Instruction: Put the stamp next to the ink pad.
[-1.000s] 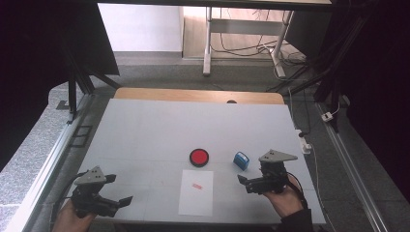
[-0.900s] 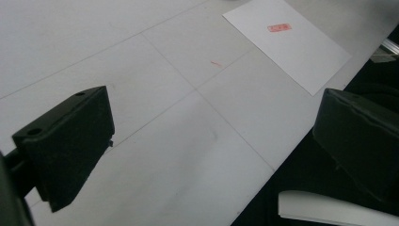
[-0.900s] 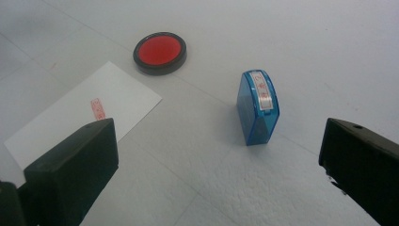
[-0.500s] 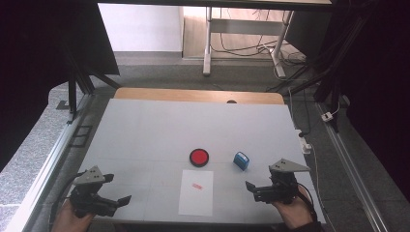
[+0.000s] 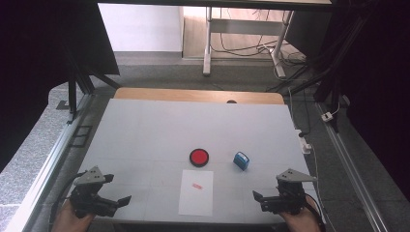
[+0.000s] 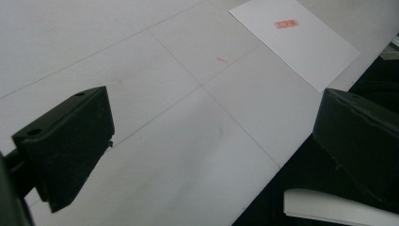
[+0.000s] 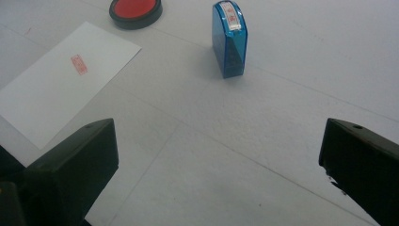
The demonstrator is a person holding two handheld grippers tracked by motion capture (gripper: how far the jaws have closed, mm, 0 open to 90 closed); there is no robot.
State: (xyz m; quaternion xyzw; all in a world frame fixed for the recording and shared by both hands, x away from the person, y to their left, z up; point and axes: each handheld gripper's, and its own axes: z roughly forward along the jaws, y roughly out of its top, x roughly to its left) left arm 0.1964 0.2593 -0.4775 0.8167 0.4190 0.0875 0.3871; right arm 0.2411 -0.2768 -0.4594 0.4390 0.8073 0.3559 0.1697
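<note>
blue stamp (image 7: pixel 229 40) lying sideways in right gripper view, both grippers wide open, empty

One stamp (image 5: pixel 241 160), one pad (image 5: pixel 198 157) (red), one sheet (image 5: pixel 196 192)

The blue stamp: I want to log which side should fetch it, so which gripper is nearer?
Right. The right gripper sits just toward the person from the blue stamp, jaws open. The left gripper is far across the table, beyond the paper sheet.
</note>
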